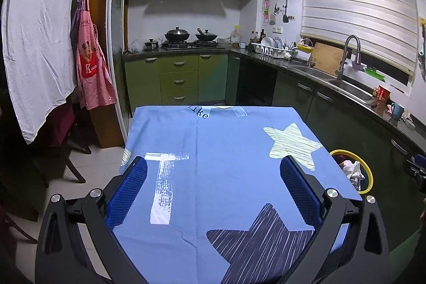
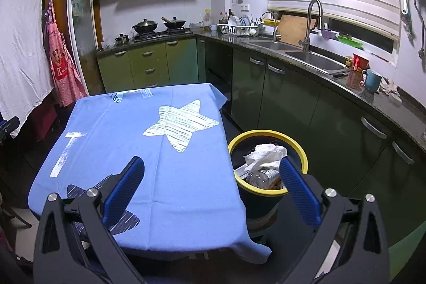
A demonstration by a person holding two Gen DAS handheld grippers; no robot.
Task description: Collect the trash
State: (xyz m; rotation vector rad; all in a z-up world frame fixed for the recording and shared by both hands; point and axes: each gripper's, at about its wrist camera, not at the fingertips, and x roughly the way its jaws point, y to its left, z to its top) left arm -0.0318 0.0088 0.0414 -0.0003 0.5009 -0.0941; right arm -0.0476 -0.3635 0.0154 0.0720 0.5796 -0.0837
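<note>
Table (image 2: 186,252) under blue star-print cloth (image 1: 226,151)

We hold the left gripper (image 1: 213,164) above a table draped in a blue star-print tablecloth (image 1: 226,151), its blue-padded fingers (image 1: 127,190) spread wide with nothing between them. A yellow-rimmed trash bin (image 1: 368,175) holding crumpled white paper (image 1: 352,169) stands just beside the table's right edge.

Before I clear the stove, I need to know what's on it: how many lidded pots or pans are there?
3: a wok on the left burner, a pan on the right burner, and a small steel pot on the counter left of the stove. Others may be hidden.
</note>
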